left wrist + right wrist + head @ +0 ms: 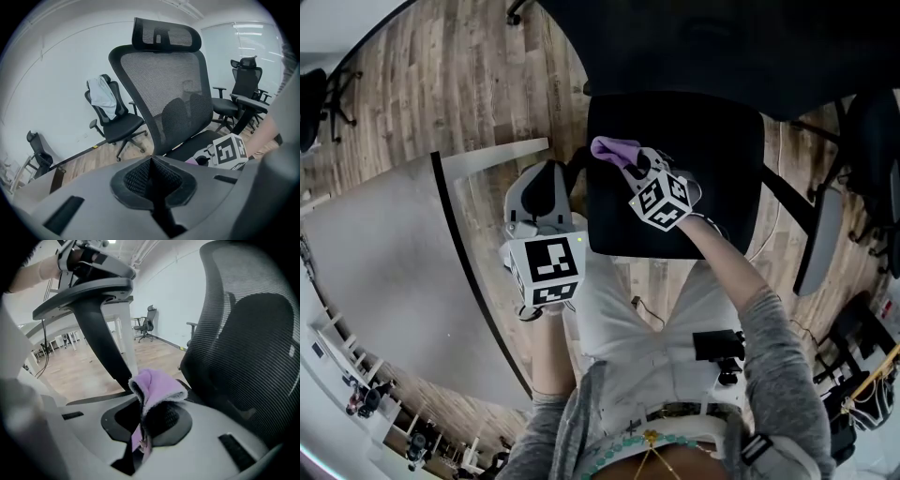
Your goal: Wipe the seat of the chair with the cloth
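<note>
Jaws of right gripper point(142, 423): clenched on the cloth point(157, 386), with a fold standing up above the tips.
Jaws of left gripper point(152, 177): pressed together, nothing between them.
Cloth: one, purple, at a back corner of the seat point(684, 187).
Seat: one, black.
Grippers: two; the left is off beside the seat.
Other chairs: several, one draped with a white garment point(101, 95).

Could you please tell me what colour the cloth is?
Light purple; the cloth shows best in the right gripper view, pinched by the right gripper.
</note>
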`<state>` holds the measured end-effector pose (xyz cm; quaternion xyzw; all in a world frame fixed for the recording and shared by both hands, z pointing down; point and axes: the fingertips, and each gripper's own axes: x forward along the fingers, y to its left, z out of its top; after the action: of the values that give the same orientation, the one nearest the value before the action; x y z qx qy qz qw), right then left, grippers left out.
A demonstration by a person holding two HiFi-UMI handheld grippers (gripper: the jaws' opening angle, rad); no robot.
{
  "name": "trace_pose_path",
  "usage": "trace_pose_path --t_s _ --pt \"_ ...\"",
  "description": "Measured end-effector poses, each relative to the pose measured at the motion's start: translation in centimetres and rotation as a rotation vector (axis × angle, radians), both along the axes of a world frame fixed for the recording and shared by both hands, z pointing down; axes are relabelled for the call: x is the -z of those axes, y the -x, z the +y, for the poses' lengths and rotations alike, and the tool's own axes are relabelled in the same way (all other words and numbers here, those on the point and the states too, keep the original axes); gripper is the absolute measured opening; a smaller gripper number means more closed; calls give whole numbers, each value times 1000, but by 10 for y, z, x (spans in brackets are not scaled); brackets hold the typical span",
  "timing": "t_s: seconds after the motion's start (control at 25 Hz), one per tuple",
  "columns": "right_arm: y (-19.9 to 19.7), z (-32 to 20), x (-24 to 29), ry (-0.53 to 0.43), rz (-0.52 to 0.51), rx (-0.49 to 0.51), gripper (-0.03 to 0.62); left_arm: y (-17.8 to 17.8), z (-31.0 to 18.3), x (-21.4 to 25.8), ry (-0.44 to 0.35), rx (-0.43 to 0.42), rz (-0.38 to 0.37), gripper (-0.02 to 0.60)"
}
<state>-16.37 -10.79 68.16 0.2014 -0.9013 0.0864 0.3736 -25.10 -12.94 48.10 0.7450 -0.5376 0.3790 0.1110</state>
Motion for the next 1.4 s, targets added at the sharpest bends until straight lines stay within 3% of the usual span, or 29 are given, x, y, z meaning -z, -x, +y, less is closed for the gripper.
trace_pose_path --t_s 0.64,1.4 --pt "27 5 -66 45 185 55 48 1 0 2 -6 -2 0 11" --pt "6 1 -76 44 238 55 48 2 0 2 -6 -1 -6 9"
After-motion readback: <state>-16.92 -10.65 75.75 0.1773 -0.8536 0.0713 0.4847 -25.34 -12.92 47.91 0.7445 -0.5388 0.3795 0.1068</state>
